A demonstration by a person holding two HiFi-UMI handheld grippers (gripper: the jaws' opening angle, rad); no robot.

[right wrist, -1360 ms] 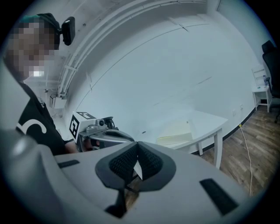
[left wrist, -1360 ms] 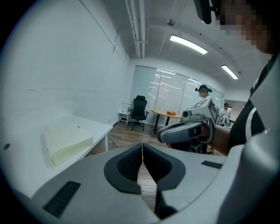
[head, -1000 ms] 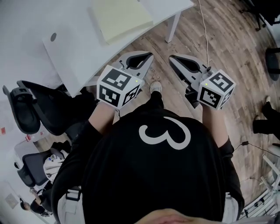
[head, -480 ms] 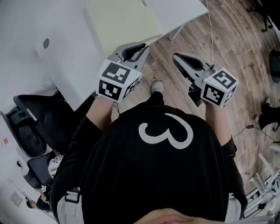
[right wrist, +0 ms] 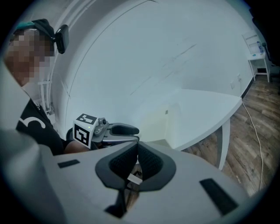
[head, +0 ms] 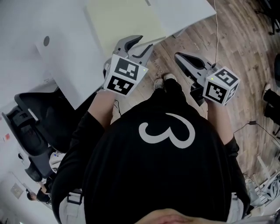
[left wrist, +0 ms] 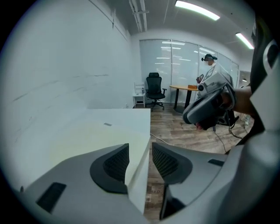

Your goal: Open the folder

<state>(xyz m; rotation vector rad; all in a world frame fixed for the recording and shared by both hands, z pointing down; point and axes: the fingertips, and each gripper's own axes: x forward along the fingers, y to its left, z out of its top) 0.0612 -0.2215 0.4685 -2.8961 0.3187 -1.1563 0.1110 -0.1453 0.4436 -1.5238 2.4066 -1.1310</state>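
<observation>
**Task status: folder closed, grippers at approach**

**Progress.** The folder [head: 124, 19] is a flat, pale-yellow item. It lies closed on the white table [head: 65, 26], close to the edge nearest the person. No cover is raised in any view. Judged from this, the opening step is wholly outstanding and the work is at the approach stage.

- The left gripper [head: 146, 41] hangs at the near table edge, just beside the folder's near corner.
  - Its jaws have just been opening and stand apart.
  - In the left gripper view the table edge shows in the gap between the pads, and neither pad presses on it.
  - Whether the folder's own edge lies inside that gap cannot be told.
- The right gripper [head: 178, 57] is over the floor, apart from the table. Its jaws are clenched together on nothing.

Remaining, as a judgement: seat a jaw under the top cover, grip it, and swing it over.

**Room and surface.**

- The room is an office with plain white walls, a glazed partition at the far end and ceiling lights [left wrist: 197, 9].
- The floor [head: 236, 39] is wood plank.
- The table top is bare apart from the folder and a round grey grommet [head: 46, 41].
- A black office chair [head: 39, 118] stands at the person's left, beside the table.
- A second black chair [left wrist: 154, 87] and a wooden table [left wrist: 186, 87] stand far back, with another person [left wrist: 210, 65] near them.
- A thin white cable [head: 216, 26] runs across the floor.
</observation>
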